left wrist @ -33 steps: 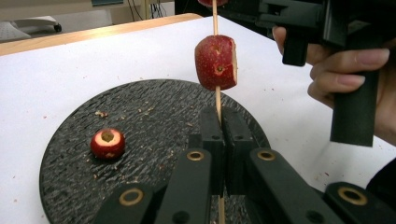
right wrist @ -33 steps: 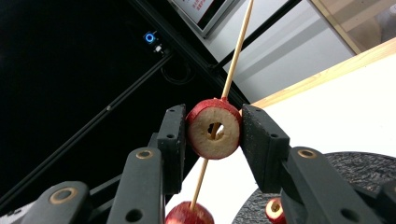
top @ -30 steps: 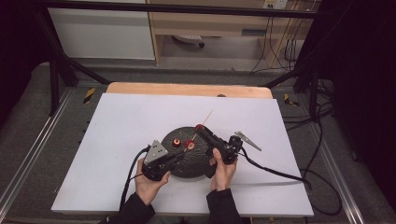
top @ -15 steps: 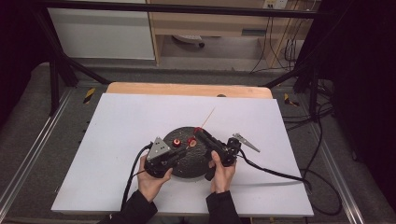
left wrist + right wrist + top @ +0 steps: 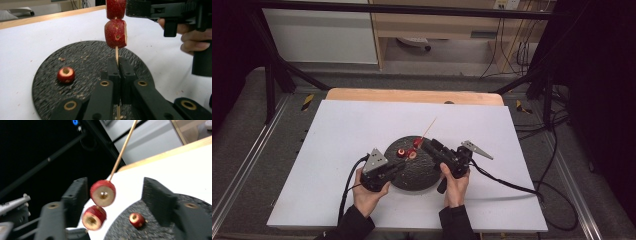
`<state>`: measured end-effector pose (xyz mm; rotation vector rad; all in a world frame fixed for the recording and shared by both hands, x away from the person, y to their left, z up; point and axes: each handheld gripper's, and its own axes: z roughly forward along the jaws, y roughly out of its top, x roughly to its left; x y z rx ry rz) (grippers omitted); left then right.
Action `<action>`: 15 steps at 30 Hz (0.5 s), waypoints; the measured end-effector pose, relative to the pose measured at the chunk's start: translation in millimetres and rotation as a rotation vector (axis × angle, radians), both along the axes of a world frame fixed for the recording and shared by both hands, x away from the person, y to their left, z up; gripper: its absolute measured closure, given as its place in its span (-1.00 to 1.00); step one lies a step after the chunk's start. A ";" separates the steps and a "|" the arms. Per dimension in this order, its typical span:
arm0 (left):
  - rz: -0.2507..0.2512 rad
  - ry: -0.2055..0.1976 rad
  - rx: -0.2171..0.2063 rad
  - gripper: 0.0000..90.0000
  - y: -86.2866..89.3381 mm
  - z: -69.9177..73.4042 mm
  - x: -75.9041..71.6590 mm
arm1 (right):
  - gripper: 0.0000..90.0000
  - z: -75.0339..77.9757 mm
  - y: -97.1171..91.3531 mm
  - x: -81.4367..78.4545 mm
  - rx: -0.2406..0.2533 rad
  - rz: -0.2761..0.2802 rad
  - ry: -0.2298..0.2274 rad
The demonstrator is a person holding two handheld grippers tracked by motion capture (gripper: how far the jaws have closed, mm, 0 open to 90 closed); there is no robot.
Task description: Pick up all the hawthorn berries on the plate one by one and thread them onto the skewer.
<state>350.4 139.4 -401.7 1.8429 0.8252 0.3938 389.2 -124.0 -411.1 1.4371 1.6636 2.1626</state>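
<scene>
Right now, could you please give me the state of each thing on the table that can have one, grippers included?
left gripper: shut on the skewer.
right gripper: open, jaws just been opening, top fruit between them, unpressed.
skewer: held upright-tilted, two fruits threaded on it.
top fruit: on the skewer.
second fruit: on the skewer, below it.
loose fruit: lying on the plate, unskewered.
plate: flat on the table.

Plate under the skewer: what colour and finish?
Black with a rough speckled texture; the round plate shows best in the left gripper view.
</scene>
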 end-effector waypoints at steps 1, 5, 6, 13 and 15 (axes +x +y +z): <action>0.003 0.001 0.003 0.96 3.0 -0.5 -0.3 | -0.26 0.3 -1.0 0.4 -0.021 0.010 0.003; 0.006 0.005 0.017 0.96 14.4 -2.2 -1.8 | -0.50 1.1 -3.7 1.4 -0.102 0.030 0.004; 0.008 0.008 0.023 0.96 17.5 -2.3 -2.1 | -0.56 1.1 -4.4 1.7 -0.124 0.034 0.008; 0.009 0.022 0.052 0.96 38.3 -5.1 -5.6 | -0.86 -1.4 -8.9 5.0 -0.291 0.088 0.039; 0.009 0.026 0.060 0.96 44.0 -6.5 -7.3 | -0.90 -2.6 -10.1 5.4 -0.332 0.106 0.053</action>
